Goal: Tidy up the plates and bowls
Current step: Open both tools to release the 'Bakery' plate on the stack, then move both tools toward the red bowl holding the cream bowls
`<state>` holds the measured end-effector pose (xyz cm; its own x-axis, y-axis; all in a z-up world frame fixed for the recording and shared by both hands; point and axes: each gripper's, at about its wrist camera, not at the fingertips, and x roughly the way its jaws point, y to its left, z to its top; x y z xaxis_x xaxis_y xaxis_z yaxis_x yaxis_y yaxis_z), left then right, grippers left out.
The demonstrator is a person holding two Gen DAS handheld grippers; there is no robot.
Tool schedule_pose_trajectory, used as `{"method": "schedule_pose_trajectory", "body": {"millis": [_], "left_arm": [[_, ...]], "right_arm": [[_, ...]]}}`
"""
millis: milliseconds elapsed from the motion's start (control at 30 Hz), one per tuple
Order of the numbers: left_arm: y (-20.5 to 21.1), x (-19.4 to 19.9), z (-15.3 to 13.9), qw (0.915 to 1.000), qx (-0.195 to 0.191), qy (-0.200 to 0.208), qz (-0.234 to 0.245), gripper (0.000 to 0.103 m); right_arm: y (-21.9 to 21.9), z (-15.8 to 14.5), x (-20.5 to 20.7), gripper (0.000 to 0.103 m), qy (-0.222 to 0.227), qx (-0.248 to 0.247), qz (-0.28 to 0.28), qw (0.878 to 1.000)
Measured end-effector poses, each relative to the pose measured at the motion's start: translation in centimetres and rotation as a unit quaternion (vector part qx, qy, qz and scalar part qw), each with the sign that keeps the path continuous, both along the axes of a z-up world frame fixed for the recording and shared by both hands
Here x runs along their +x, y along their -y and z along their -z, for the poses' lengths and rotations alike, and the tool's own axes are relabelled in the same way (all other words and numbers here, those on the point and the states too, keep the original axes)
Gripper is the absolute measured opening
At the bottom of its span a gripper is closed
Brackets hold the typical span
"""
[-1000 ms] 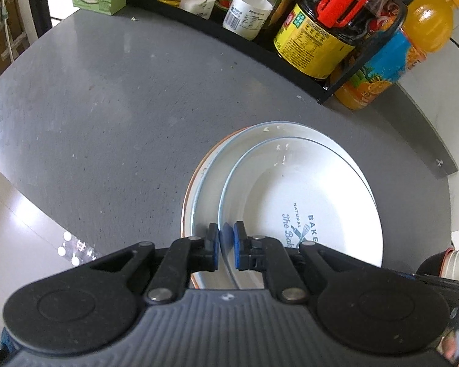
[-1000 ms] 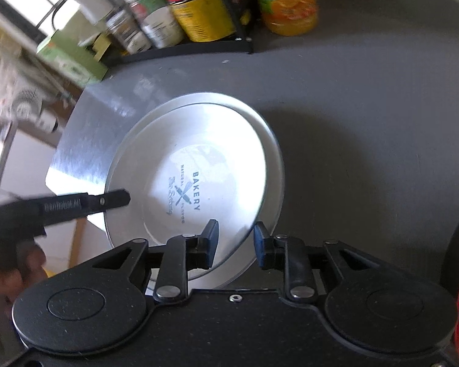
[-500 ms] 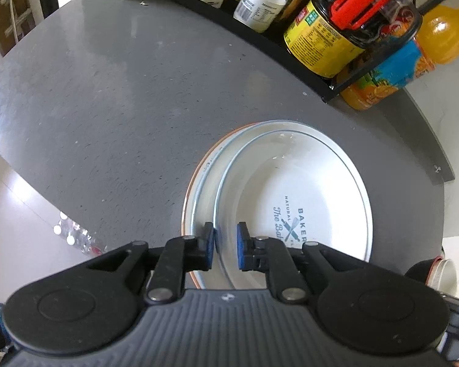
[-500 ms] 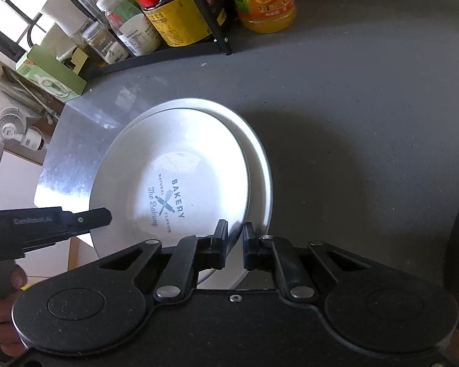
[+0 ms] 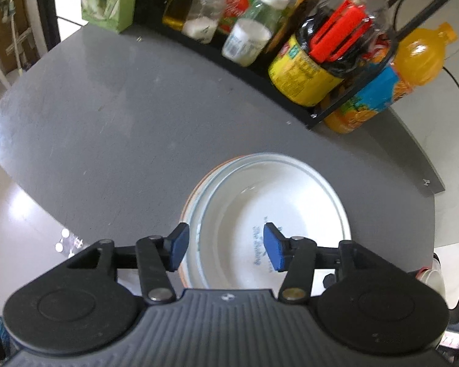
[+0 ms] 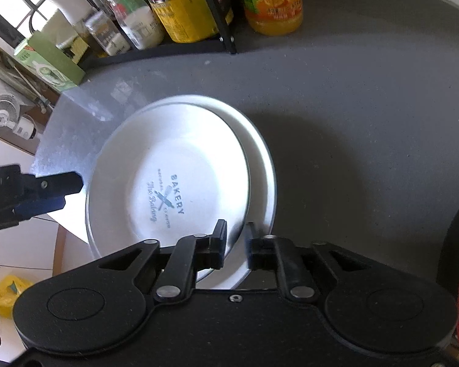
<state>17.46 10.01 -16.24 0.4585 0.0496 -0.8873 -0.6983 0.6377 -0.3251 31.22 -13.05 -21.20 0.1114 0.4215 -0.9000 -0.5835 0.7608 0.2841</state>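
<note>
Left gripper point(image 5: 225, 249): jaws spread wide, holding nothing, above the near rim of the plates.
Right gripper point(image 6: 235, 238): jaws narrowly parted on either side of the top plate's edge; whether they pinch it, cannot tell.
Top plate point(image 6: 168, 165): white, "BAKERY" print, nested in a larger plate point(image 6: 261, 165).
Desk point(image 5: 113, 116): grey, carries the stack.
Rack point(image 5: 260, 73): black, at the back, with bottles; orange juice bottle point(image 5: 391, 88) beside it.

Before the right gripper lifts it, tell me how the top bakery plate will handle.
The bakery plate looks glazed and glossy, so probably stiff, breakable and slippery in a rim pinch. The right gripper straddles only its near rim, so it may sag when lifted. It sits off-centre on the lower plate and could slide.
</note>
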Motion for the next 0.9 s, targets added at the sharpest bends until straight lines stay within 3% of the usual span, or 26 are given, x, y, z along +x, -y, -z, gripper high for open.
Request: {"method": "schedule_pose_trajectory", "body": {"millis": [67, 167, 300, 500, 900], "left_arm": [[0.4, 0.5, -0.6, 0.9999, 0.007, 0.005, 0.007, 0.061], [1.3, 1.7, -1.3, 0.9996, 0.016, 0.012, 0.019, 0.065], [3.0, 3.9, -2.3, 0.9986, 0.024, 0.021, 0.044, 0.073], [7.0, 7.3, -3.9, 0.9943, 0.035, 0.037, 0.094, 0.077], [15.7, 12.9, -4.9, 0.9806, 0.027, 0.046, 0.189, 0.078]], "right_arm": [[0.5, -0.8, 0.0, 0.033, 0.009, 0.017, 0.002, 1.0], [1.7, -2.0, 0.6, 0.033, 0.005, 0.043, 0.016, 0.999], [4.0, -4.0, 1.4, 0.048, 0.022, 0.065, 0.041, 0.997], [8.4, -6.7, 3.5, 0.053, 0.056, 0.082, 0.087, 0.991], [18.2, -7.8, 6.8, 0.06, 0.09, 0.086, 0.177, 0.976]]}}
